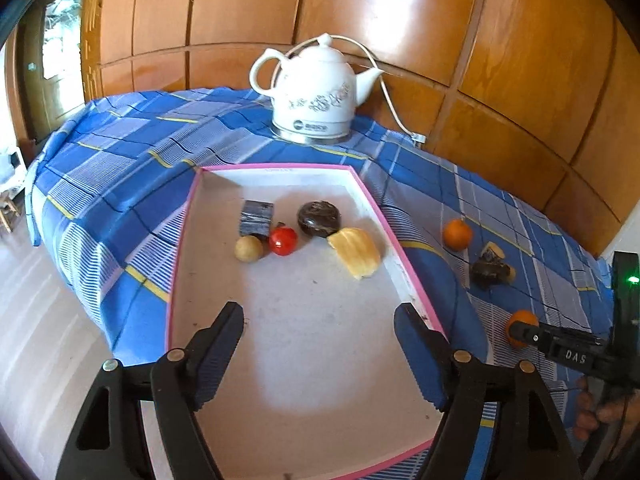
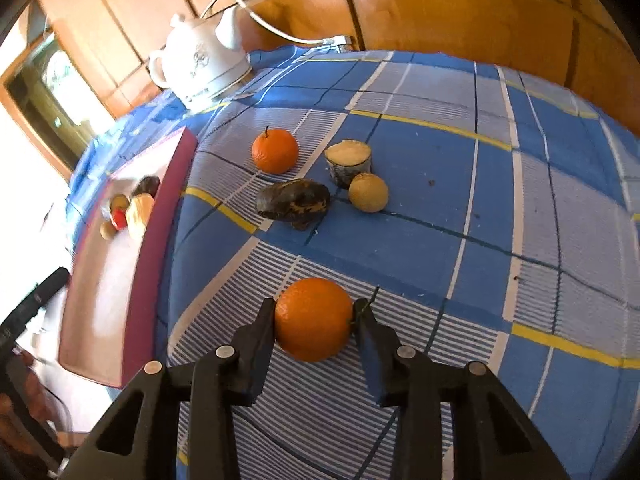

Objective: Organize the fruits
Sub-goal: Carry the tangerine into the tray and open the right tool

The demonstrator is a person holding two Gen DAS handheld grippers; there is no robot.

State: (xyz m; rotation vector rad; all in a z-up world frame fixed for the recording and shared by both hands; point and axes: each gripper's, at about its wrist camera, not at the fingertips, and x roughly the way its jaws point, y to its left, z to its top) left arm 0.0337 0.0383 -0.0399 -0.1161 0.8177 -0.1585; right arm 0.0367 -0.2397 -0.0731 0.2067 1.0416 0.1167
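1. The left gripper [image 1: 319, 320] hangs over the near half of the pink-rimmed tray [image 1: 412, 264], its fingers [image 1: 224, 336] spread wide with nothing between them, only bare tray floor below.
2. Further back in the tray lie a small tan round fruit [image 1: 248, 248], a red cherry tomato [image 1: 283, 241], a dark round fruit [image 1: 319, 219], a yellow ridged piece [image 1: 354, 253] and a grey-blue block [image 1: 256, 218], all clustered close together.
3. The right gripper [image 2: 314, 316] has its fingers [image 2: 260, 332] drawn in on an orange [image 2: 313, 319] that rests on the blue checked cloth [image 2: 440, 220] covering the surface, beside the tray; both pads touch its sides.
4. Beyond that orange, still on the cloth, sit a second orange [image 2: 275, 150], a dark wrinkled fruit [image 2: 293, 201], a cut stump-like piece with a pale top [image 2: 348, 162] and a tan round fruit [image 2: 368, 192], grouped near each other.
5. A white ceramic kettle [image 1: 316, 92] stands at the far edge of the surface against the wooden wall panels [image 1: 400, 20].
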